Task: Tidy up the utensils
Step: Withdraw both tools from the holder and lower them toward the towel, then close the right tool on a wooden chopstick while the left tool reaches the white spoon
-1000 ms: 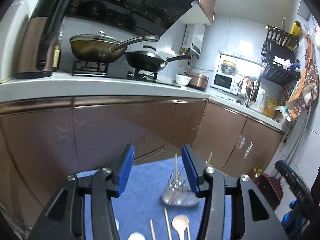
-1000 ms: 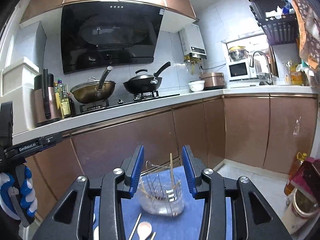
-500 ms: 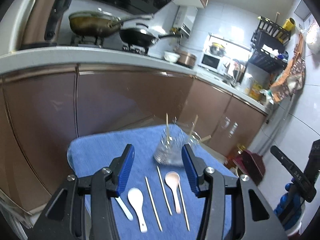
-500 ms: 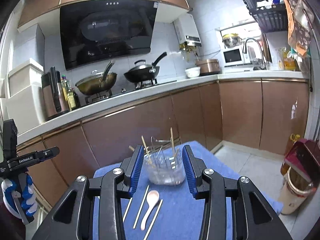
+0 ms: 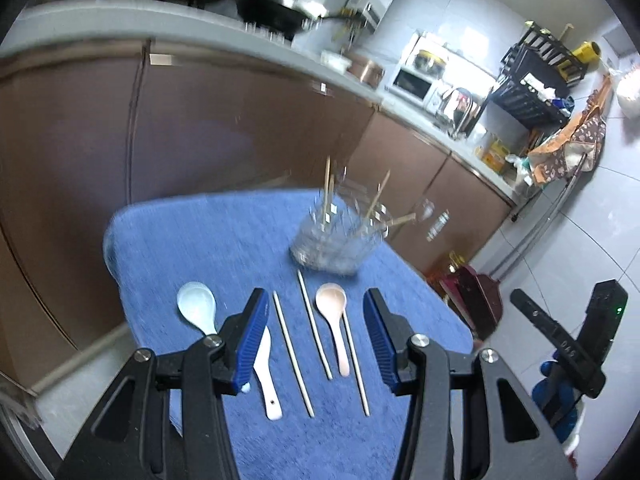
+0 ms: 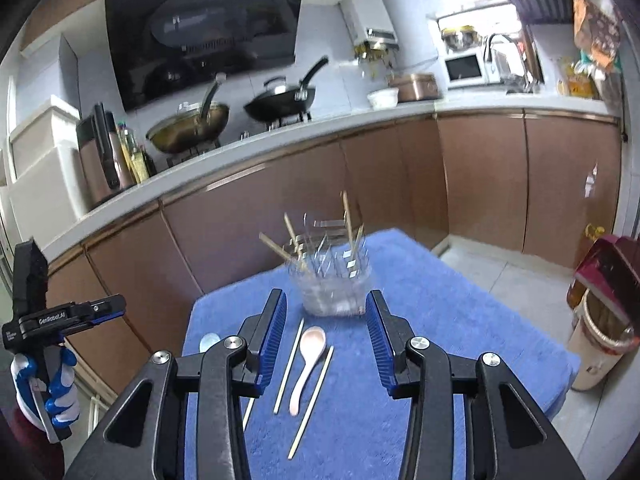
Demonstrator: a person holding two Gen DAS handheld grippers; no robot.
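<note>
The blue ribbed fingers (image 5: 256,332) of the left gripper (image 5: 316,336) are held spread apart over the blue cloth (image 5: 168,248), with nothing pinched between them. The right gripper (image 6: 326,338) is likewise seen with its jaws parted and empty above the same cloth.

The utensils are laid in a row on the near part of the cloth, their long axes roughly parallel and running from the near edge toward the clear holder (image 5: 336,240). In the left wrist view a pale blue spoon (image 5: 198,306) is placed furthest left, its bowl at the far end; a white spoon handle (image 5: 268,380) is seen just beside it, its upper part hidden behind the left finger. Three wooden chopsticks (image 5: 290,352) are set lengthwise, and a pink spoon (image 5: 334,316) is found between the second and third, bowl toward the holder and handle toward the camera. In the right wrist view the same pink spoon (image 6: 308,356) is tilted slightly, flanked by chopsticks.

The holder is stood at the far middle of the cloth, and several wooden sticks are seen rising from it at a slant; its contents are blurred.

Behind the cloth, brown cabinet fronts (image 6: 480,180) are run under a pale countertop (image 6: 280,136). Two woks (image 6: 192,128) are set on the hob beneath a black hood (image 6: 200,36), and a microwave (image 6: 464,66) is placed further along. A gloved hand (image 6: 52,384) is seen at the left edge, gripping the other tool's handle.
</note>
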